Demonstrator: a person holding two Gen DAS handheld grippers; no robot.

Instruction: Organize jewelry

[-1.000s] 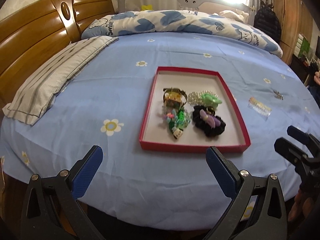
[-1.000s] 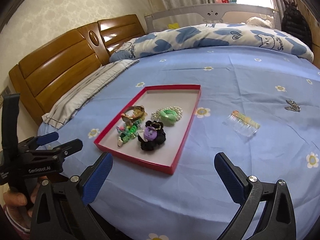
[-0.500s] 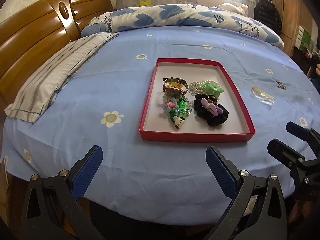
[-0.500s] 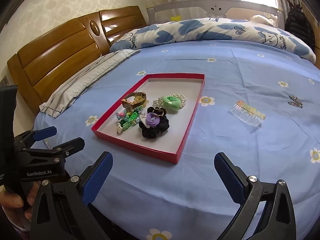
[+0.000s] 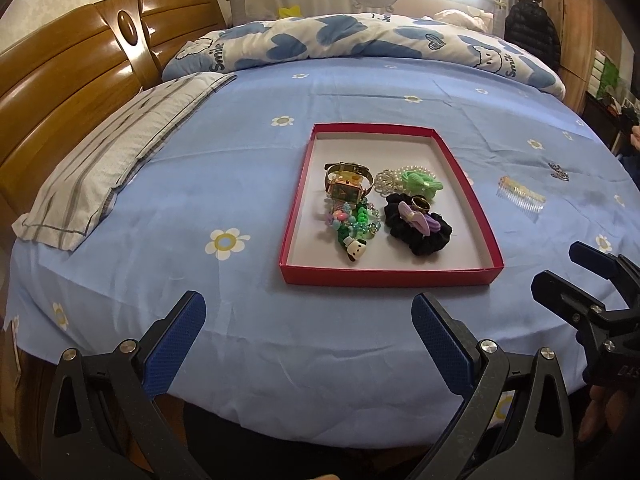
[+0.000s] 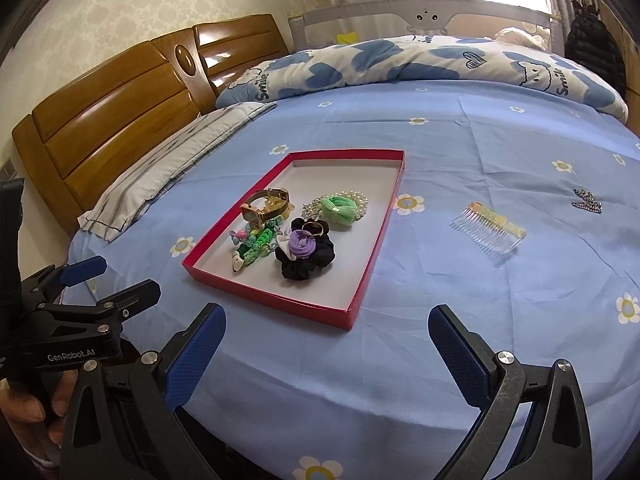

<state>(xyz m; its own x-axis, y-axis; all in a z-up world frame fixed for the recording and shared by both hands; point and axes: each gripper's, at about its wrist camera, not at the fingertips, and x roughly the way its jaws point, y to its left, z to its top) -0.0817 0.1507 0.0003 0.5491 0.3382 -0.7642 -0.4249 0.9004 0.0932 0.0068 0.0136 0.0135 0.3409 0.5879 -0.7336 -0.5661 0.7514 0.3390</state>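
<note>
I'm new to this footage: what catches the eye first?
A red tray sits mid-bed on the blue sheet, with a watch, beads and scrunchies clustered inside. To its right, a clear comb and a sparkly clip lie loose on the sheet.

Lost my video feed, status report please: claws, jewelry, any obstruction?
Left claw and right claw open, empty, short of the red tray. Hair comb and rhinestone clip lie outside it on the sheet. Nothing in the way.
</note>
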